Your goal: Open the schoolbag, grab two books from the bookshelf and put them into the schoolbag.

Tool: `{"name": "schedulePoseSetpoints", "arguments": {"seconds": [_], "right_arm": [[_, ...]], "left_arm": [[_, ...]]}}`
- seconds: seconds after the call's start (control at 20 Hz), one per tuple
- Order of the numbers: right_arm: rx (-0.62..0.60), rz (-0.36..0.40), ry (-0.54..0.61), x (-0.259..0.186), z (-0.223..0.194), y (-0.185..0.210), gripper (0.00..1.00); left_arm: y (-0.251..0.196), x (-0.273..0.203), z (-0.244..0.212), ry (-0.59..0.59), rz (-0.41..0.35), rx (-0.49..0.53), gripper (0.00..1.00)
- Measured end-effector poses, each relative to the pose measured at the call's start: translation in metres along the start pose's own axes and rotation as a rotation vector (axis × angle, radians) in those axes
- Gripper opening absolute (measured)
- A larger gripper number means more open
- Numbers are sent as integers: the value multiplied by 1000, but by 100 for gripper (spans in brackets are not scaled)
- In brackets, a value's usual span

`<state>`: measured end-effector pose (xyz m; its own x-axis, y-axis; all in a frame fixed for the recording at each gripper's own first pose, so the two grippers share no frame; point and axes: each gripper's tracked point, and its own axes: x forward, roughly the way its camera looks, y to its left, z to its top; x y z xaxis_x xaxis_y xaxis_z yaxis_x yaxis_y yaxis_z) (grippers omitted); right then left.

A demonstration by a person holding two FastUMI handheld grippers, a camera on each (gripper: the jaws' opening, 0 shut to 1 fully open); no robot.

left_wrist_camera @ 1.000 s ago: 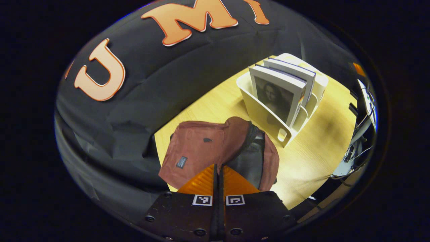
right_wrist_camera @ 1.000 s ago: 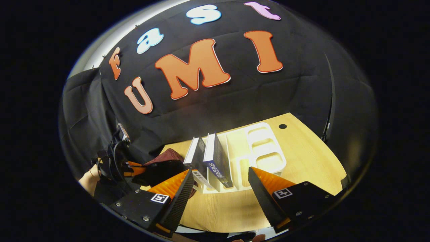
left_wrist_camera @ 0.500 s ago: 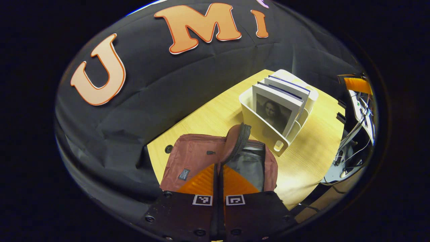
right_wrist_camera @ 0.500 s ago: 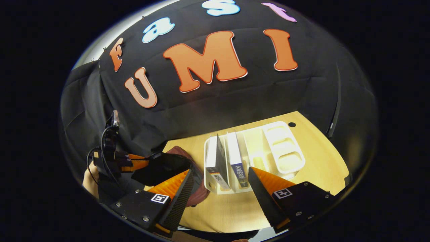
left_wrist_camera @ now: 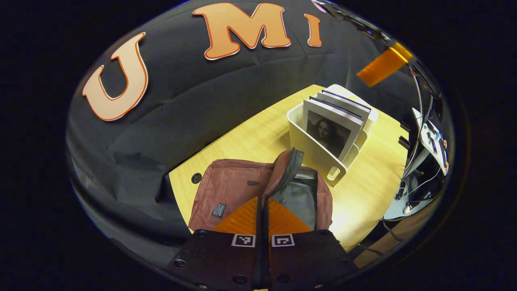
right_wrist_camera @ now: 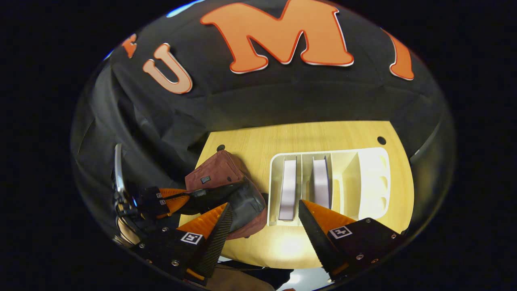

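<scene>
The schoolbag (left_wrist_camera: 238,190) lies on the wooden table (left_wrist_camera: 250,133), its zip flap (left_wrist_camera: 282,173) raised and the dark lined interior exposed. The left gripper (left_wrist_camera: 263,210) has its fingers pressed together with the flap edge running into the line between them; the closed fingers hide whether both actually bear on the fabric, so a pinch cannot be confirmed. In the right gripper view the left gripper (right_wrist_camera: 183,198) appears at the near-left side of the bag (right_wrist_camera: 218,178), its tips at the lifted flap. The right gripper (right_wrist_camera: 264,210) has its fingers spread wide and holds nothing; it is poised above the white bookshelf (right_wrist_camera: 363,182), which stands just beside the bag on the table (right_wrist_camera: 307,133). Between the spread fingers lie the first book (right_wrist_camera: 287,188) and, close to the right finger, the second book (right_wrist_camera: 320,182), each upright in its own slot, apart from the fingers. The left gripper view shows the shelf (left_wrist_camera: 311,149) from the side, with the cover of the nearest book (left_wrist_camera: 331,129) bearing a portrait, the second book (left_wrist_camera: 347,103) behind it, and the right gripper (left_wrist_camera: 381,64) high above the shelf. The right gripper view shows the page edges from above and two vacant compartments to the right.
</scene>
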<state>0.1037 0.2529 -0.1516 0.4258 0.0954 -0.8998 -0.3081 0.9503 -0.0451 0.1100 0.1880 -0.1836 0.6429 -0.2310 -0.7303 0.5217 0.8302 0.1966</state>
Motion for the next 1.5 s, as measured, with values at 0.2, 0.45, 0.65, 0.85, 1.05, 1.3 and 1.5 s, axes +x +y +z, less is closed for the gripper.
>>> {"name": "schedulePoseSetpoints", "arguments": {"seconds": [0.2, 0.45, 0.65, 0.85, 1.05, 1.3, 1.5], "right_arm": [[7, -63, 208, 50, -3, -2, 98], [-22, -174, 330, 87, -6, -23, 98], [-29, -203, 402, 108, -17, -32, 98], [-37, -219, 452, 120, -22, -35, 99], [-40, -234, 492, 134, -32, -38, 88], [0, -263, 472, 146, -33, -47, 41], [35, -261, 444, 136, -27, -47, 27]], "left_arm": [[6, 0, -5, -9, 0, -35, 1], [4, 2, -9, -14, -27, -50, 0], [5, 5, -11, -9, -38, -52, 1], [4, 8, -15, -1, -54, -59, 1], [8, 8, -14, 2, -46, -54, 1], [5, 8, -16, 11, -50, -60, 1], [3, 8, -17, 19, -49, -69, 1]]}}
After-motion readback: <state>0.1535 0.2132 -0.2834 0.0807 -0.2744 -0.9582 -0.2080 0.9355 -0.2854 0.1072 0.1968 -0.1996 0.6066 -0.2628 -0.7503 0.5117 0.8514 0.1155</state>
